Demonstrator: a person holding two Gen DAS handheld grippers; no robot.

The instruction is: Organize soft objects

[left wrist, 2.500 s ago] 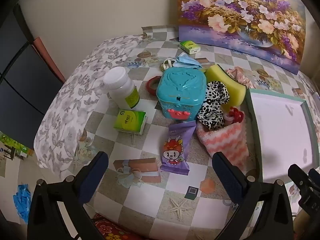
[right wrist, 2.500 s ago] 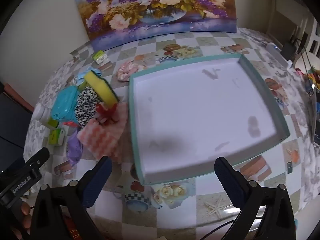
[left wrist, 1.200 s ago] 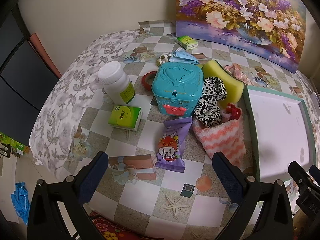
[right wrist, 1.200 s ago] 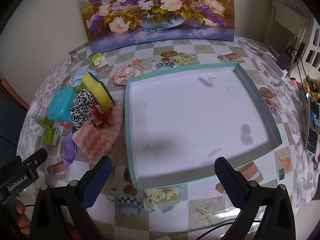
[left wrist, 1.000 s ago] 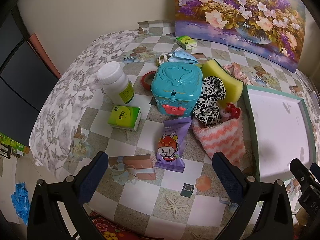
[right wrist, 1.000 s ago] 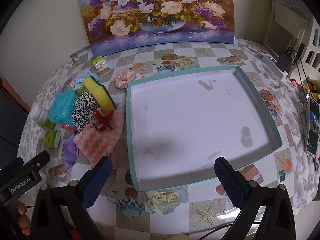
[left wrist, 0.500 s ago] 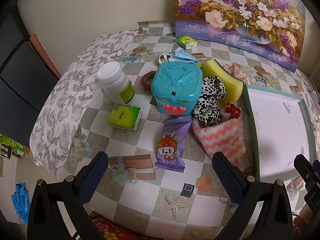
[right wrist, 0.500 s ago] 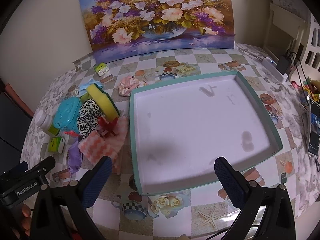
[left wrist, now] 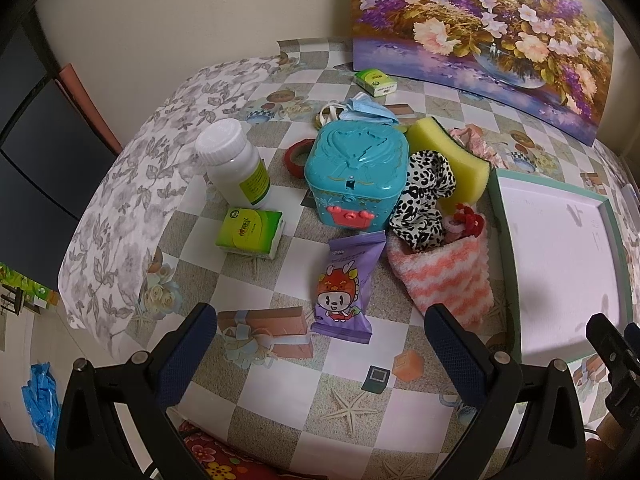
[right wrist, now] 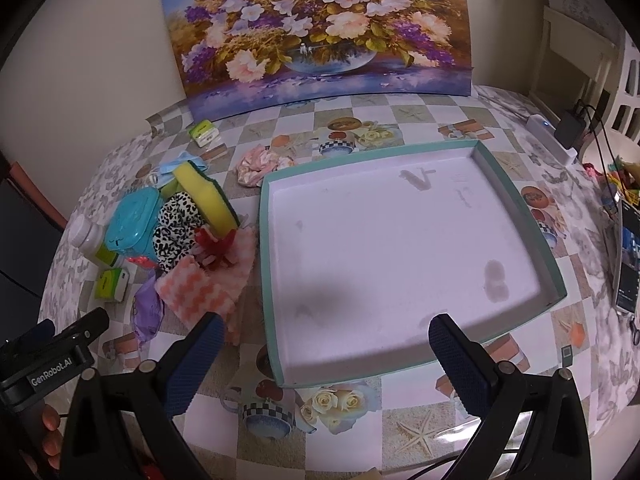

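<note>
A pile of soft things lies left of a teal-rimmed white tray; the tray's rim also shows in the left wrist view. The pile holds an orange-and-white fuzzy cloth, a leopard-print scrunchie, a red scrunchie, a yellow sponge, a pink scrunchie and a blue face mask. My left gripper is open and empty above the table's near edge. My right gripper is open and empty above the tray's near rim.
A teal plastic box, a white bottle, a green tissue pack, a purple snack packet, a red tape roll and a small green box lie about. A flower painting leans on the wall. A phone lies at the right.
Both grippers have drifted slightly; the right view has risen and tilted back, showing more of the painting. Nothing on the table has moved. Both grippers stay open.
</note>
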